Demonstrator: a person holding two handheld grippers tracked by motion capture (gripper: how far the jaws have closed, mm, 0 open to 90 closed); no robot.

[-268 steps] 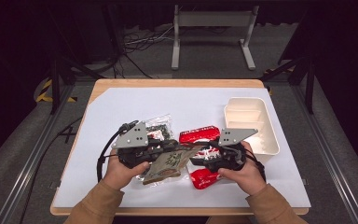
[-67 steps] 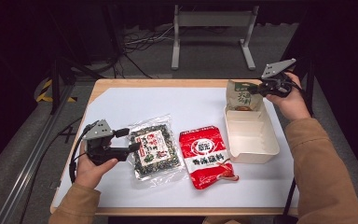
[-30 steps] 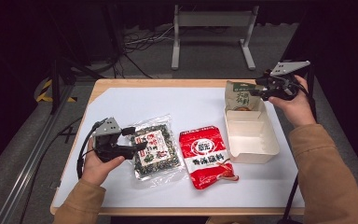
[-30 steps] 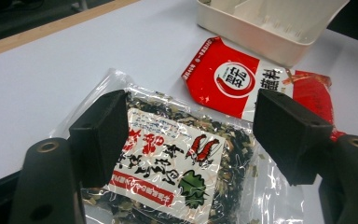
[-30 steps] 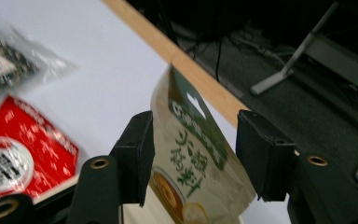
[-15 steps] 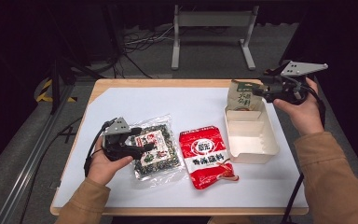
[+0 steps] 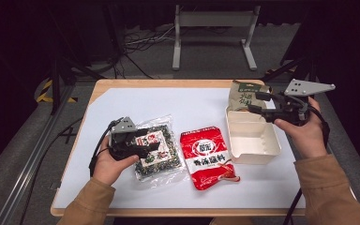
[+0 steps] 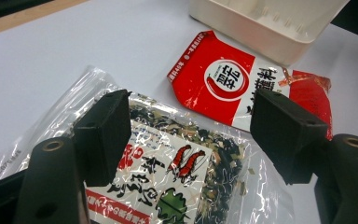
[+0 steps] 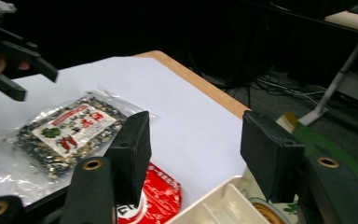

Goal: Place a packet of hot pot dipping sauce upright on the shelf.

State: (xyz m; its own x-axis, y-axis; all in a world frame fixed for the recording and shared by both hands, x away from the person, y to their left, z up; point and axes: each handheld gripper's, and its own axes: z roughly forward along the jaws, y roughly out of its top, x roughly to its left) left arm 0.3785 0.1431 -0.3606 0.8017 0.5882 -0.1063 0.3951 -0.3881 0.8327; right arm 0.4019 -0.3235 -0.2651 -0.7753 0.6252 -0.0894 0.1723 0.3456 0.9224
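High view: left gripper (image 7: 152, 144), jaws apart and just narrowing with nothing pinched, hovers over the clear seaweed packet (image 7: 158, 151) lying flat at 7 o'clock on the white sheet, apparently lined up to pick it; red sauce pouch (image 7: 207, 156) lies just beside it at 6 o'clock. White tray (image 7: 252, 136) at 3 o'clock appears empty, a brown-green packet (image 7: 243, 95) leaning upright at its far rim; right gripper (image 7: 258, 104), jaws parted and empty, sits beside that packet.
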